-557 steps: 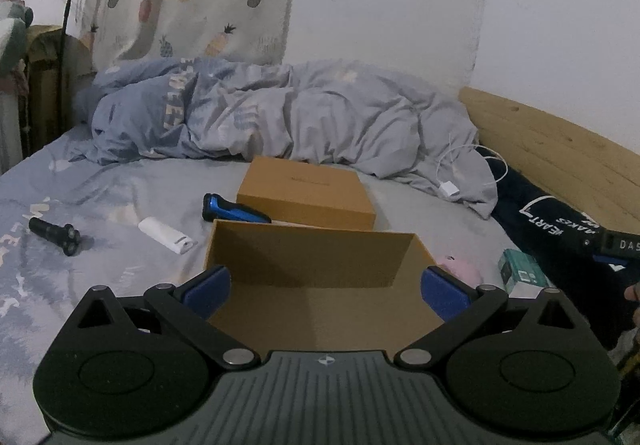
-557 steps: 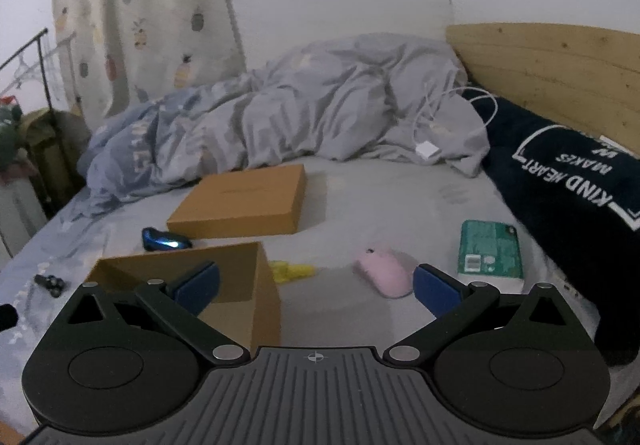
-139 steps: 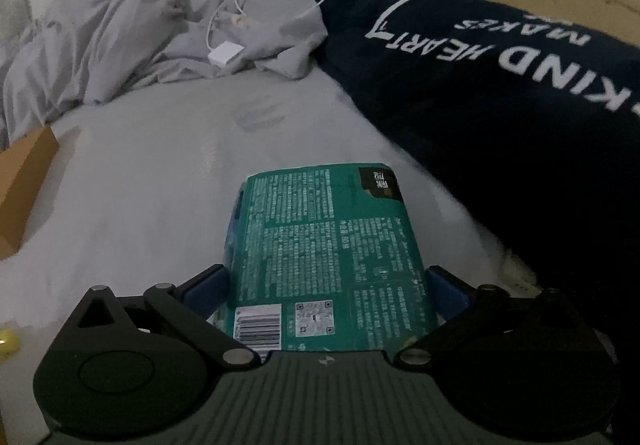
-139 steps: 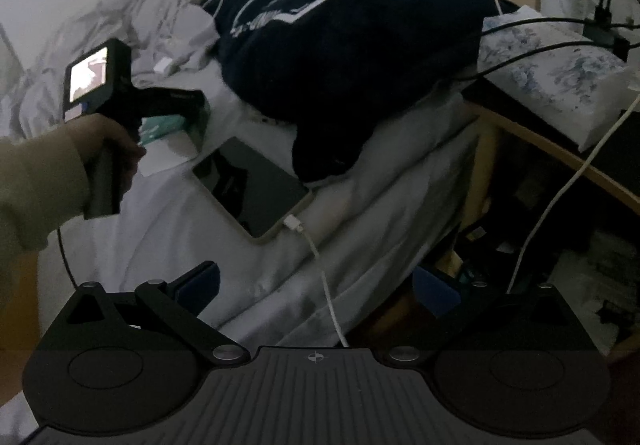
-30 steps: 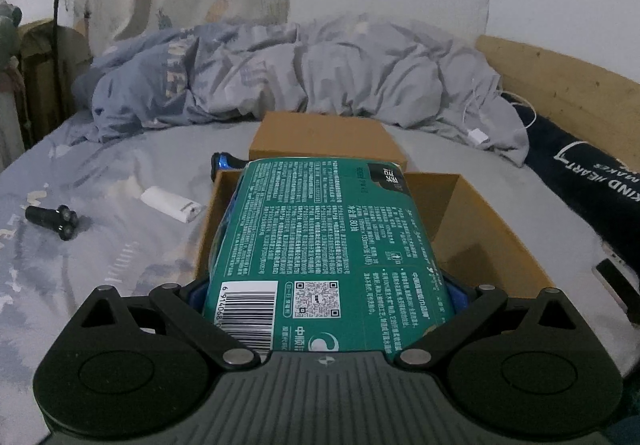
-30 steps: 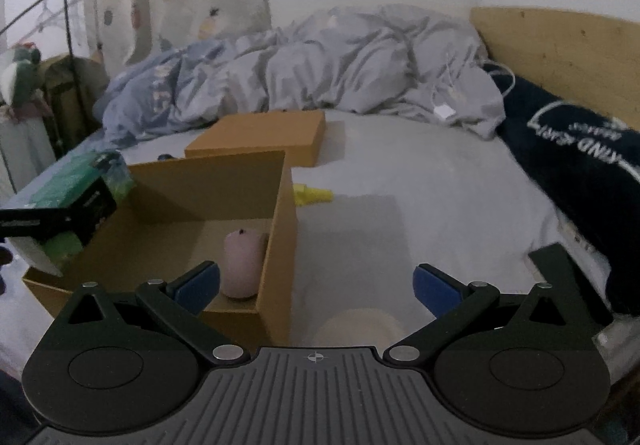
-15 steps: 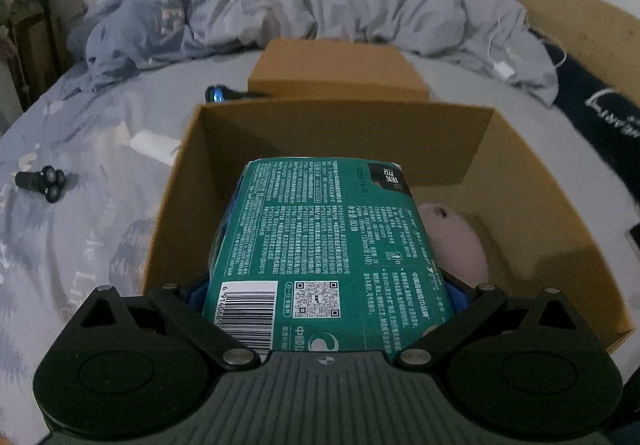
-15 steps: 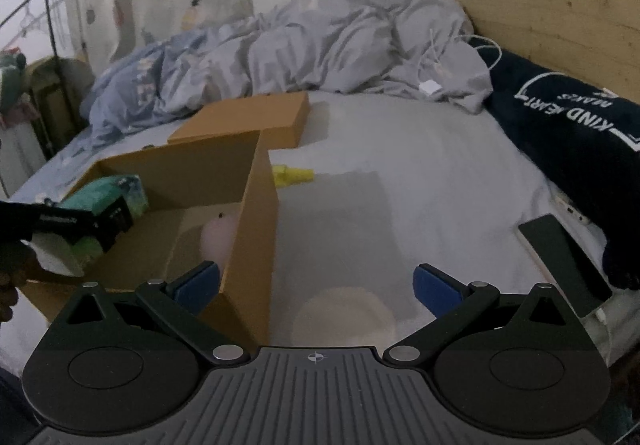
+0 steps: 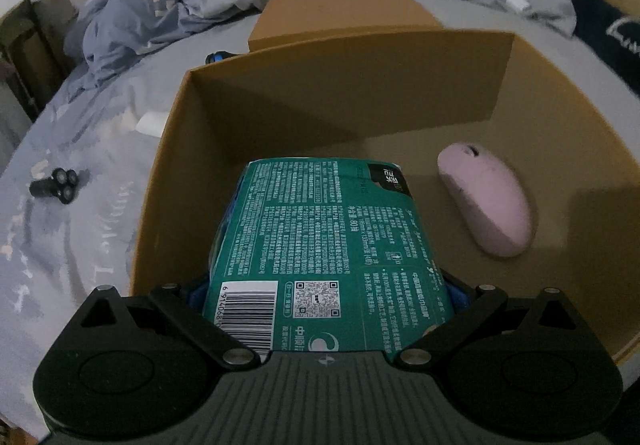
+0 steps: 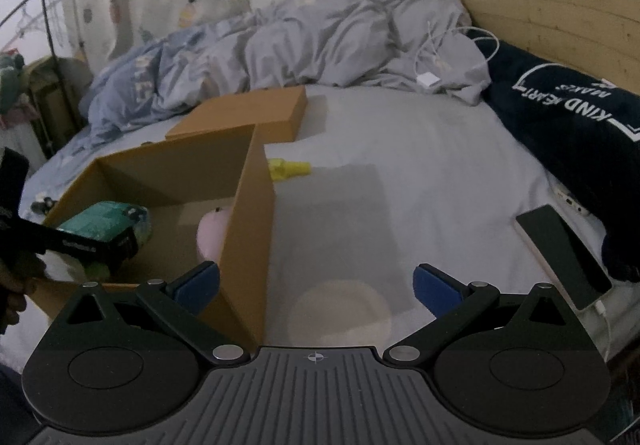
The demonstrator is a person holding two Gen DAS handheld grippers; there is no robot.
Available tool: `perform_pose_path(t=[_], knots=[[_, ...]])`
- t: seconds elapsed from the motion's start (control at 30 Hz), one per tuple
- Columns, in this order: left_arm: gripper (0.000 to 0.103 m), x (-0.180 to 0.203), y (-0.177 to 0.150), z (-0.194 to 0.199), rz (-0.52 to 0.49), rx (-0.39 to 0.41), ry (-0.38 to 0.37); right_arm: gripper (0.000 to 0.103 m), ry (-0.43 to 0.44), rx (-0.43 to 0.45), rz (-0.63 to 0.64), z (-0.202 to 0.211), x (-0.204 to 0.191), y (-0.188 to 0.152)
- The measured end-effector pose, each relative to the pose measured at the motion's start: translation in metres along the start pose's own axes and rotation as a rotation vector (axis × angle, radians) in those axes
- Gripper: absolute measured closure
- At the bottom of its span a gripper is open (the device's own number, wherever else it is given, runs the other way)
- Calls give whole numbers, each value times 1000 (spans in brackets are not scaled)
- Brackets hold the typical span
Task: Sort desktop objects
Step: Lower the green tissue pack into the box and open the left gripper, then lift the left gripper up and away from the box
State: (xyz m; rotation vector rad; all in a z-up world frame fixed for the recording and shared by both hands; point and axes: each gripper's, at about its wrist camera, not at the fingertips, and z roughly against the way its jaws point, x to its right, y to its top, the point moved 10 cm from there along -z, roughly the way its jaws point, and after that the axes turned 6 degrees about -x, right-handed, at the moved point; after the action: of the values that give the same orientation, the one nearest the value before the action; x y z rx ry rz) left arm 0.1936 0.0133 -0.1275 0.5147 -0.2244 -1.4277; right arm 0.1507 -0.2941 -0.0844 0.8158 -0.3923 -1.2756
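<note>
the left hand-held gripper (image 9: pixel 326 287) pinches a green tissue pack (image 9: pixel 320 241) by its two sides, its blue pads just showing at either edge, and holds the pack inside an open brown cardboard box (image 9: pixel 348 85) that sits on a bed (image 10: pixel 400 181). whether the pack touches the box floor cannot be told. the pack sits toward the box's left wall, with a narrow strip of bare floor between them. to its right, apart from it, a pink computer mouse (image 9: pixel 486 199) lies on the box floor, with open floor beyond it up to the right wall. behind the box, a closed flat brown box (image 9: pixel 344 19) lies close to its far wall. left of the box on the sheet lie a black shaver head (image 9: pixel 56 187) and a white object (image 9: pixel 150 123) partly hidden by the box edge. the right hand-held gripper (image 10: pixel 316 285) hangs with its blue pads spread wide and nothing between them, beside the box's right wall above open sheet. a small yellow object (image 10: pixel 288 169) lies just past the box's far right corner, and a phone (image 10: pixel 562 253) rests near the bed's right edge.
</note>
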Motion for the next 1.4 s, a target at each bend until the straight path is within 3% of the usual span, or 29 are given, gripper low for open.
perform_pose_path(t=[0.33,0.6,1.0,1.4], knots=[[0,1,-1,1,-40,-30,48,0,0,-2,4,0,0,0],[0,-8,1,10,-42,2,73,0,4,-3,4,1,-2,0],[0,-7,-1,69,-55,229,9,0,15,5,26,4,-12,-1],[0,-26,-13,119,15,406,-68,0,12,4,56,5,-19,-3]])
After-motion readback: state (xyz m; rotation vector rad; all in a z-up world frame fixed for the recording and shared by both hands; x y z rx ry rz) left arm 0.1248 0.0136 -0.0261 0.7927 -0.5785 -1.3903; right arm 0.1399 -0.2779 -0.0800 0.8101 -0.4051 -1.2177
